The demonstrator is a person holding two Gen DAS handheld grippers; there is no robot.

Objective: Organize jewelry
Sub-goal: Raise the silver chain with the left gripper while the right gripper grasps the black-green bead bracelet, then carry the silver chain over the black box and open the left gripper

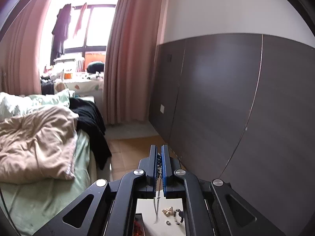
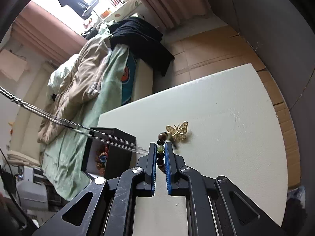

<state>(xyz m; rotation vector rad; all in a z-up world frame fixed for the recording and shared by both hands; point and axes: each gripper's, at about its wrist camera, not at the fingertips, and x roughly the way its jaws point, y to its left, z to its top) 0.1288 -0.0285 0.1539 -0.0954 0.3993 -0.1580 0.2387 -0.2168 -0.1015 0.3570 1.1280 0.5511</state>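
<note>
My left gripper (image 1: 159,147) is shut on a silver chain necklace (image 1: 157,202), raised well above the white table (image 1: 145,206); the chain hangs down from its blue pads. In the right wrist view the same chain (image 2: 59,121) stretches taut from the upper left toward my right gripper (image 2: 159,144). The right gripper is shut on a dark beaded bracelet (image 2: 160,149), just above the table (image 2: 226,127). A gold butterfly brooch (image 2: 178,131) lies right beyond its fingertips. From the left wrist view I see the brooch (image 1: 167,211), the bracelet (image 1: 180,217) and a small ring (image 1: 168,222).
A black box (image 2: 118,137) with orange and red beads (image 2: 101,160) inside stands at the table's left edge. A bed with rumpled bedding (image 1: 39,137) is to the left, a dark panelled wall (image 1: 236,98) to the right, and tiled floor (image 2: 206,49) lies beyond the table.
</note>
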